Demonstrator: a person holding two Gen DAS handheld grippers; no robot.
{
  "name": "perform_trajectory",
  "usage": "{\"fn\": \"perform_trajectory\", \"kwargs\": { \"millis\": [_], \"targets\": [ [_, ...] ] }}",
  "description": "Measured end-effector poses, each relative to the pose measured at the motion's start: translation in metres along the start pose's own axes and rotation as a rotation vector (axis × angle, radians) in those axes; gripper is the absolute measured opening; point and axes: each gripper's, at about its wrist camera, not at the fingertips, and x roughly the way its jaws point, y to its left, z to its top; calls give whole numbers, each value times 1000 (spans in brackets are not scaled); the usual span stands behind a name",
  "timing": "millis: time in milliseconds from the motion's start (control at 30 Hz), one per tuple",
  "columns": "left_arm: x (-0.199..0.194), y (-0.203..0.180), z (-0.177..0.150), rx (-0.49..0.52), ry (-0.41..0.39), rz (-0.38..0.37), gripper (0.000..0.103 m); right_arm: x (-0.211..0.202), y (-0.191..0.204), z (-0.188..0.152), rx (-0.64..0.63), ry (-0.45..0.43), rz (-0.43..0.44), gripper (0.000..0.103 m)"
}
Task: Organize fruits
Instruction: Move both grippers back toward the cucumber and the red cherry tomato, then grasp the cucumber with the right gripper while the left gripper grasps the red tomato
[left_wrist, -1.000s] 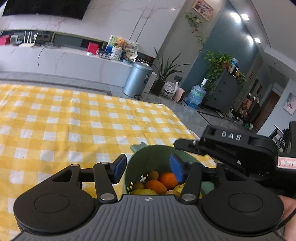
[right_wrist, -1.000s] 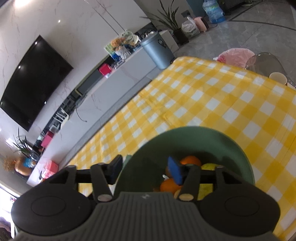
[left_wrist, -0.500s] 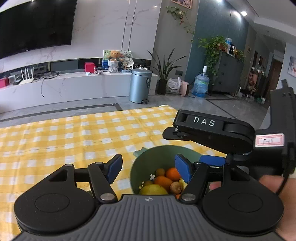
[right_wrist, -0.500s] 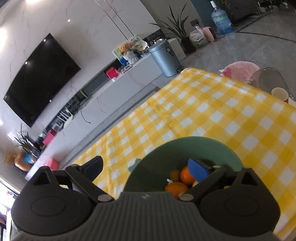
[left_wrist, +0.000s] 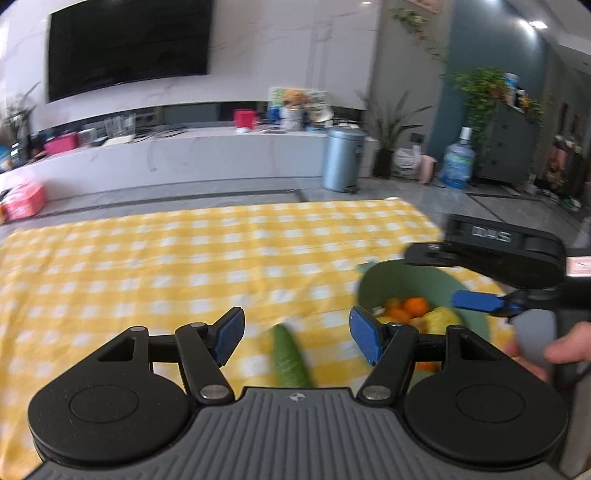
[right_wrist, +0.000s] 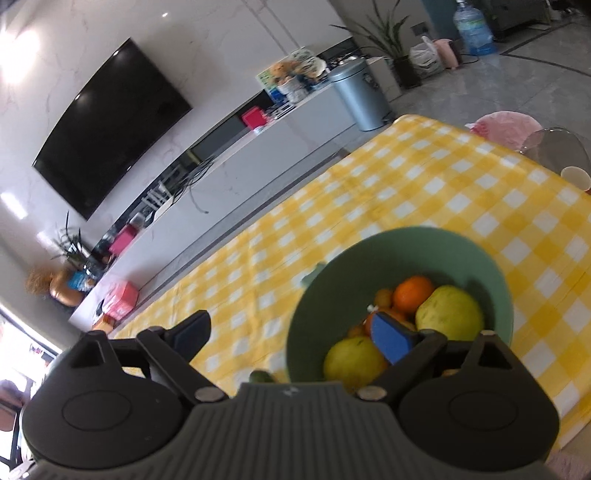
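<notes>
A green bowl (right_wrist: 406, 236) on the yellow checked cloth holds an orange (right_wrist: 412, 293), two yellow-green fruits (right_wrist: 448, 314) and several smaller fruits. My right gripper (right_wrist: 291, 334) hovers over its near rim. Its jaws stand wide and are closing, with only the bowl's rim below them and nothing touching the pads. In the left wrist view the bowl (left_wrist: 373, 280) sits to the right. My left gripper (left_wrist: 295, 332) is open above a green cucumber (left_wrist: 290, 356) lying on the cloth. The cucumber's tip (right_wrist: 260, 376) peeks out left of the bowl.
A person's hand (left_wrist: 565, 350) holds the right gripper at the right edge. A paper cup (right_wrist: 576, 177) and a clear chair (right_wrist: 554, 147) stand by the table's far right edge. Open checked cloth (left_wrist: 147, 258) stretches left and behind the bowl.
My left gripper swung left off the bowl and rose, bringing the cucumber between its widened jaws. My right gripper's jaws spread wide and it lifted back, so more fruit shows.
</notes>
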Motion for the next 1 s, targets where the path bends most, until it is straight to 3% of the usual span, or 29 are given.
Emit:
{"fn": "perform_trajectory", "kwargs": {
  "millis": [133,200,300,400,500,567,667,767,900,1000],
  "targets": [
    [-13,32,-3,-72,15,42,77,-4,15,-18,-66,61,35,75],
    [-20,49,-6,-125,17,20,77,-3,23,-31,-108,101,43,66],
    [-23,67,-12,-157,40,-48,77,5,36,-48,-177,161,45,62],
    [-19,74,-21,-111,75,-89,77,20,43,-65,-202,227,39,60],
    [-6,76,-36,19,172,-206,77,36,47,-77,-201,257,11,60],
    [1,79,-47,69,185,-247,76,44,45,-80,-179,275,13,60],
    [19,83,-60,84,222,-290,75,53,42,-80,-165,285,19,60],
    [39,85,-73,78,260,-301,73,59,41,-78,-164,275,12,60],
    [68,86,-85,33,296,-329,67,66,38,-75,-130,280,64,60],
    [79,82,-92,66,314,-308,65,71,36,-75,-113,284,80,60]
  ]
}}
